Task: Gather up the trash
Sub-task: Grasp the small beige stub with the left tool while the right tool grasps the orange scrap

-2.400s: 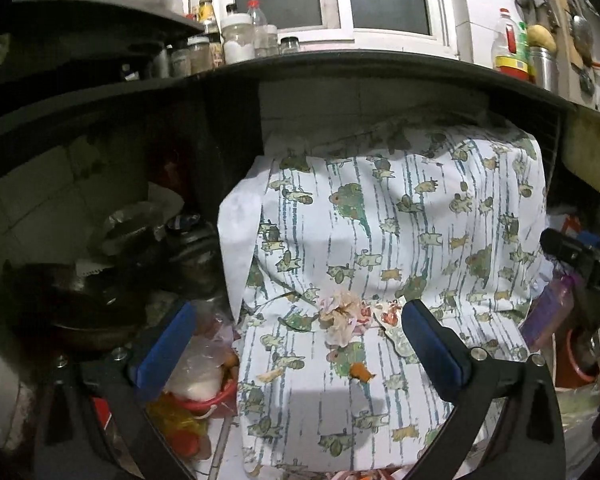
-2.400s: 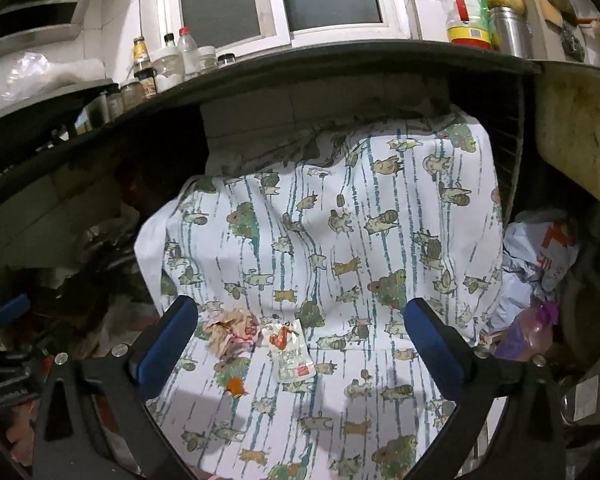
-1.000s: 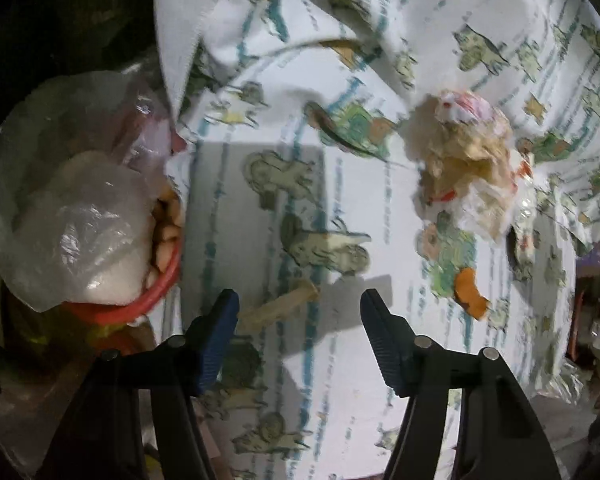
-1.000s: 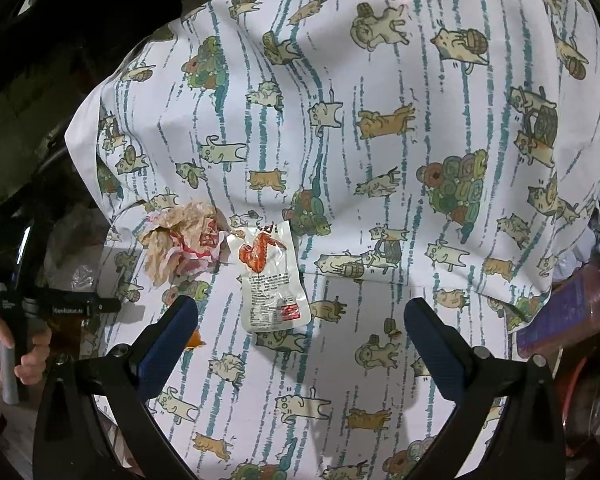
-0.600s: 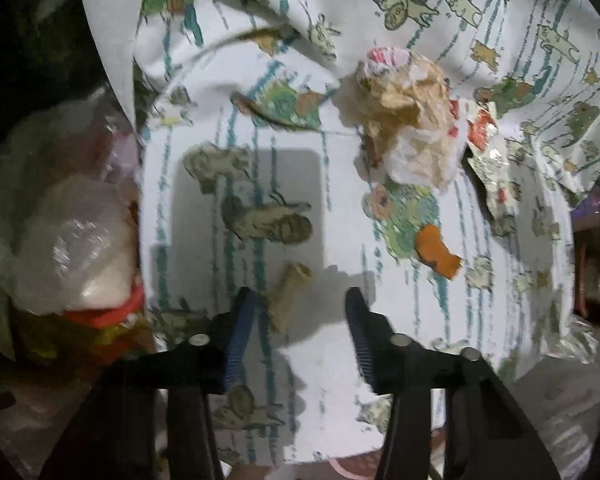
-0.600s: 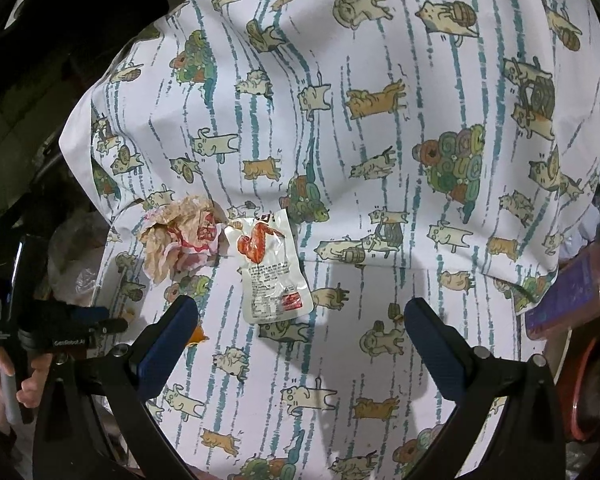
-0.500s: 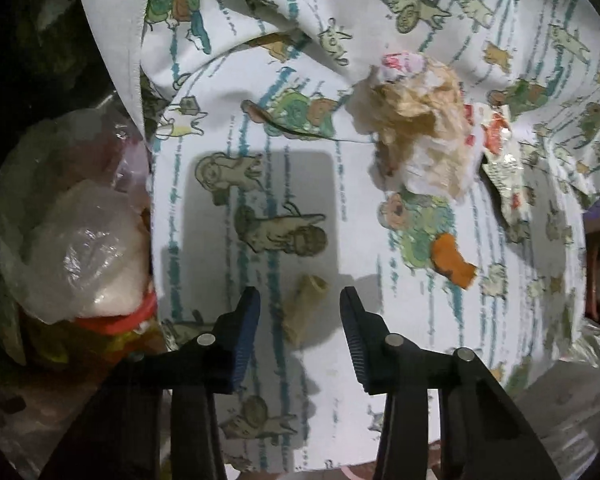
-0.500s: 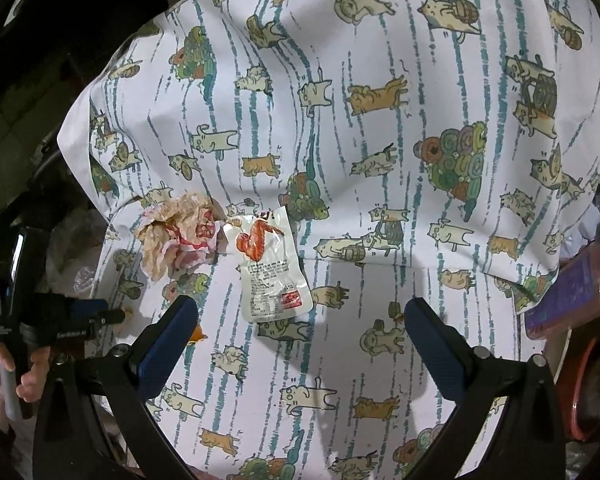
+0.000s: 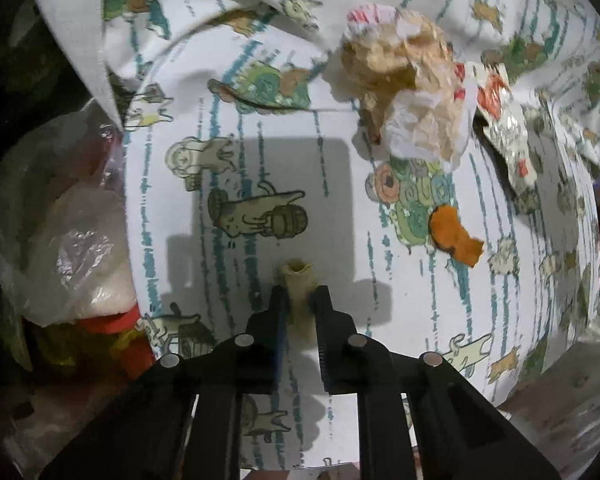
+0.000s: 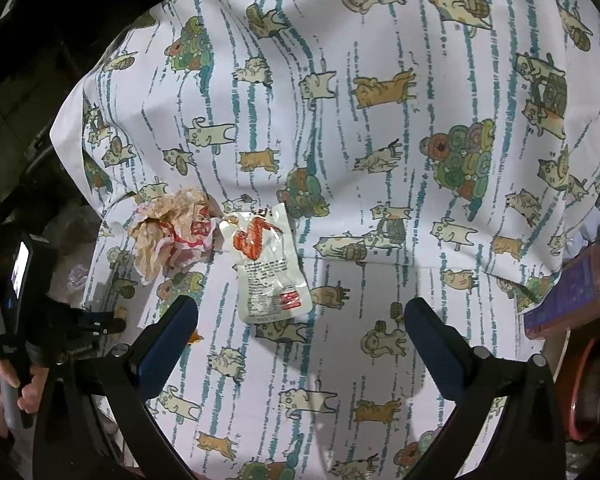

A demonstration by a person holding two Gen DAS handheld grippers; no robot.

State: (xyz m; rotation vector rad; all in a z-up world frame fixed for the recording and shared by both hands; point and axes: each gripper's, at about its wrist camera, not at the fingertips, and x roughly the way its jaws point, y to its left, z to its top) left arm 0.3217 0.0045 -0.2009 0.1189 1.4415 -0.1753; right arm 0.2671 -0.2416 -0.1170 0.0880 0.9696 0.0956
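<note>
Left tongs [image 9: 300, 300] pinched small beige tube-like scrap [image 9: 298, 280], scrap resting on cat-print cloth [image 9: 260, 120] covering bench. Crumpled paper wrapper [image 9: 408, 88] lay farther along cloth, foil snack packet [image 9: 504, 124] just beside it, orange peel piece [image 9: 454, 236] near both. Clear plastic bag [image 9: 60, 240] sat off cloth's left edge.

Right tongs [image 10: 300, 332] spread wide, hovering over cloth, gripping nothing. Snack packet [image 10: 266, 264] lay flat just ahead of tongs, touching wrapper [image 10: 172, 232] on its left. Purple bottle [image 10: 572, 292] at cloth's right edge.
</note>
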